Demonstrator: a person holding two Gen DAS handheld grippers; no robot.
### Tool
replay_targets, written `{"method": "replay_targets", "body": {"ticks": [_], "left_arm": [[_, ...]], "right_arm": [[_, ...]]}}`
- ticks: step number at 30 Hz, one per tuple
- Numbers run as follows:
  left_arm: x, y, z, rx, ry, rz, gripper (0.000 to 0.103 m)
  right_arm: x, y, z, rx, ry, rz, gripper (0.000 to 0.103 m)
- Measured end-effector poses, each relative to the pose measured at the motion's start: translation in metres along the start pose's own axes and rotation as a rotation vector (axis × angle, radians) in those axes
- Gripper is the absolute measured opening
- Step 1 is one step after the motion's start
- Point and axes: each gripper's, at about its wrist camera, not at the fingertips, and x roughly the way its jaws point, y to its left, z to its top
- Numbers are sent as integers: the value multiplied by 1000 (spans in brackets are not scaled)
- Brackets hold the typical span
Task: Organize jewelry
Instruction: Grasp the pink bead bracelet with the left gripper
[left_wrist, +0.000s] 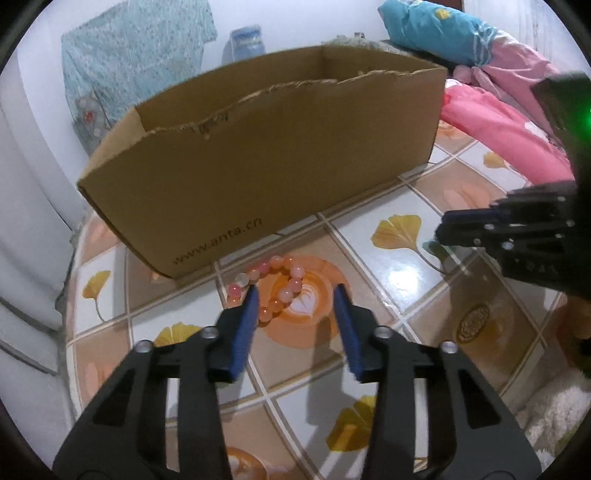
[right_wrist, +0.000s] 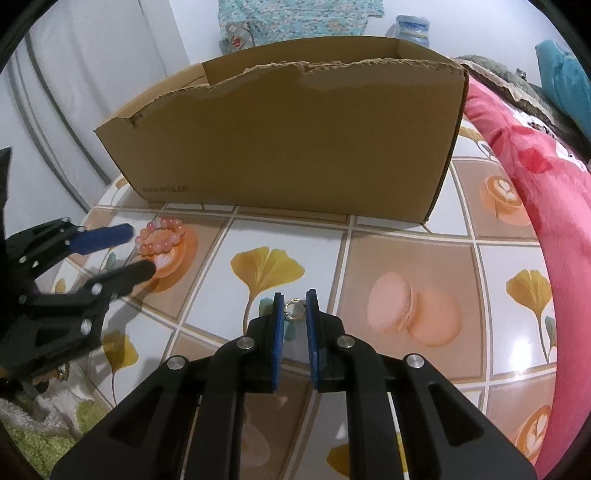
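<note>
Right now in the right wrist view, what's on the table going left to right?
Left gripper → pink beaded bracelet → small metal ring between the right gripper fingers → pink quilt.

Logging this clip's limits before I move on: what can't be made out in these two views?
- Inside of the cardboard box: both views, hidden behind its tall front wall.
- Near part of the bead bracelet: left view, covered by a tong finger.
- Whether the right tongs actually touch the ring: right view, too small to tell.
- Right tongs in the left view: blurred, cut off by the edge.
- Small print on the box: right view, unreadable.
</note>
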Motion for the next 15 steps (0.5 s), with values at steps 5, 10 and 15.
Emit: {"method": "replay_targets", "body": {"ticks": [5,10,15], "left_arm": [[14,2,8,25,46,-6,35],[19,0,8,-1,93,-1,35],[23,6,14,-20,117,0,29]], "right_arm": [[1,-10,3,29,-5,20,12],[0,-12,2,40,-7,29,12],[-2,-14,1,54,-11,47,12]]}}
